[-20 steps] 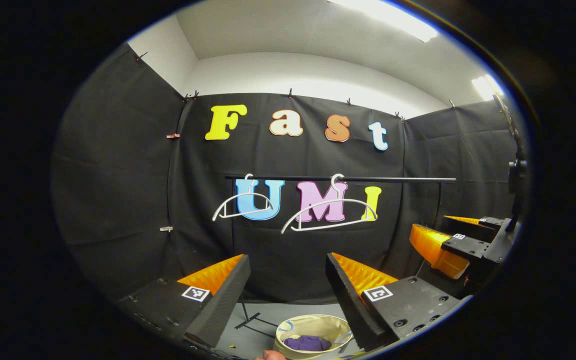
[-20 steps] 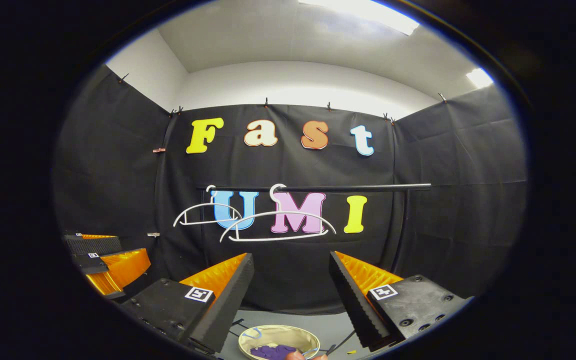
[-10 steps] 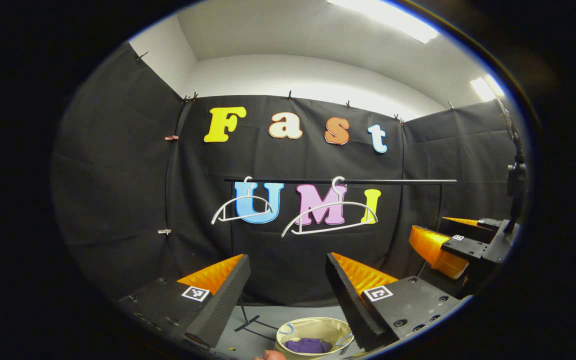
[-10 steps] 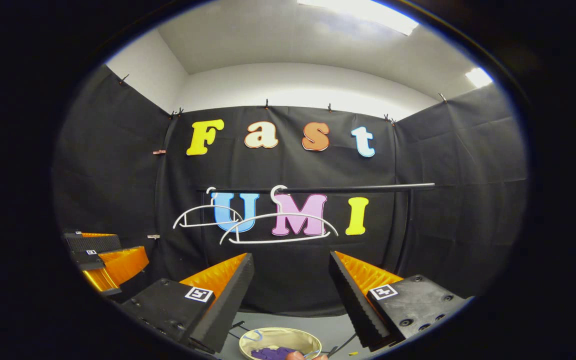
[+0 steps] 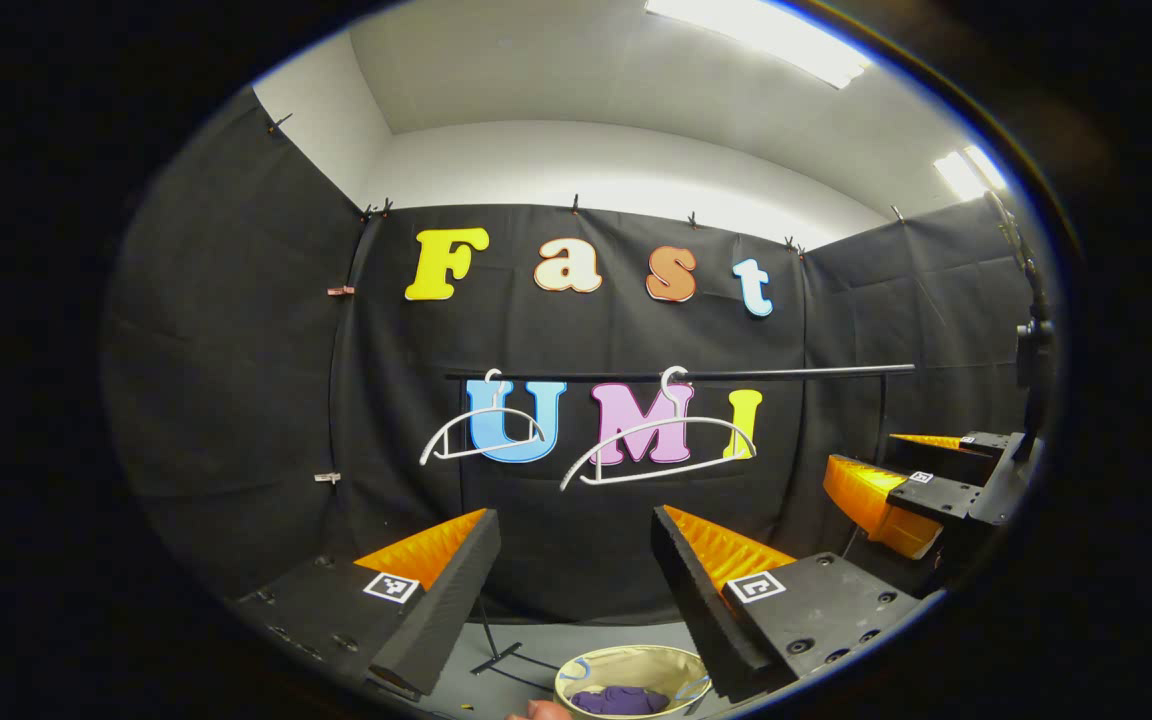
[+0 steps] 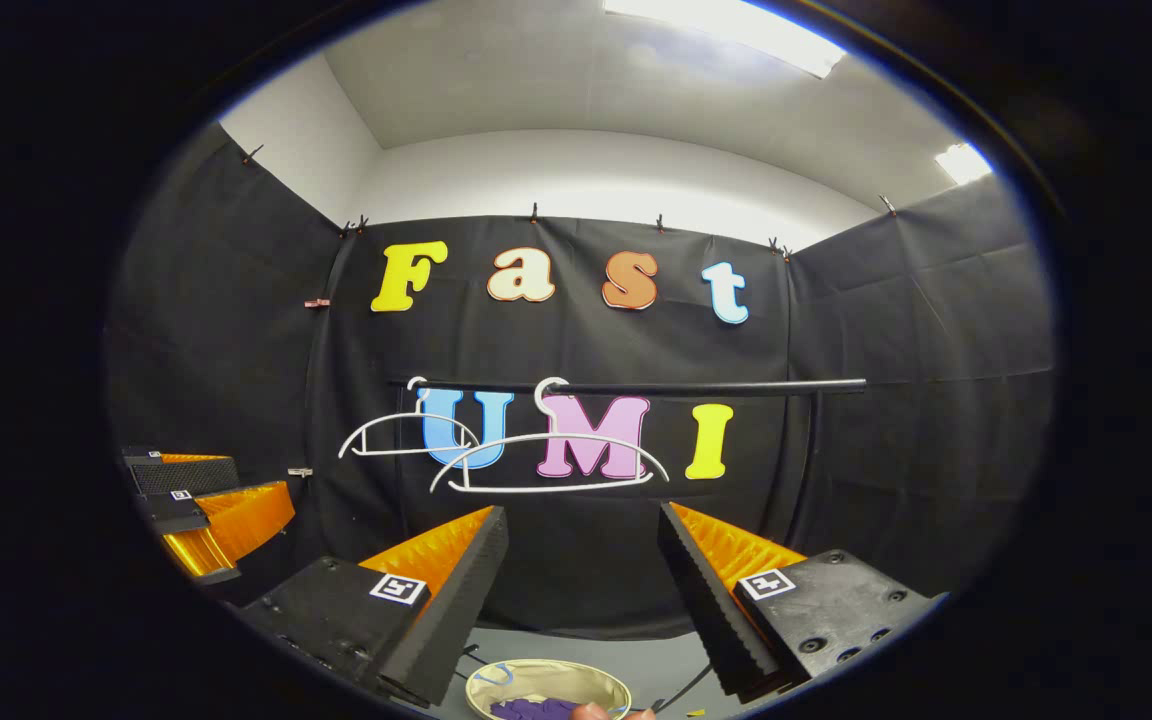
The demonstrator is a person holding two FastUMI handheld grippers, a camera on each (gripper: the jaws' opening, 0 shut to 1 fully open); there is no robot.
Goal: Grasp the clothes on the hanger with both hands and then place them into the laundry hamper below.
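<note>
Two bare white hangers (image 5: 658, 440) (image 5: 481, 433) hang on the black rail (image 5: 786, 372); they show again as hangers (image 6: 548, 462) (image 6: 404, 436) in the right gripper view. On the floor below stands a beige hamper (image 5: 601, 668) with purple clothes (image 5: 620, 699) in it, also seen as the hamper (image 6: 576, 680) with purple cloth (image 6: 531, 709). My left gripper (image 5: 576, 540) is open with nothing between its fingers. My right gripper (image 6: 584, 540) is open too, and shows at the right (image 5: 911, 470) in the left gripper view. The left gripper appears at the left (image 6: 211, 492) in the right gripper view.
The rail's black stand has a foot (image 5: 501, 655) on the grey floor beside the hamper and an upright post (image 6: 808, 470) at the right. A fingertip (image 5: 536, 710) shows at the bottom edge. A dark tripod pole (image 5: 1031, 340) stands far right.
Both views have tilted slightly upward: the rail, hangers and hamper sit lower in the frames than a second ago. Both grippers stay open.
</note>
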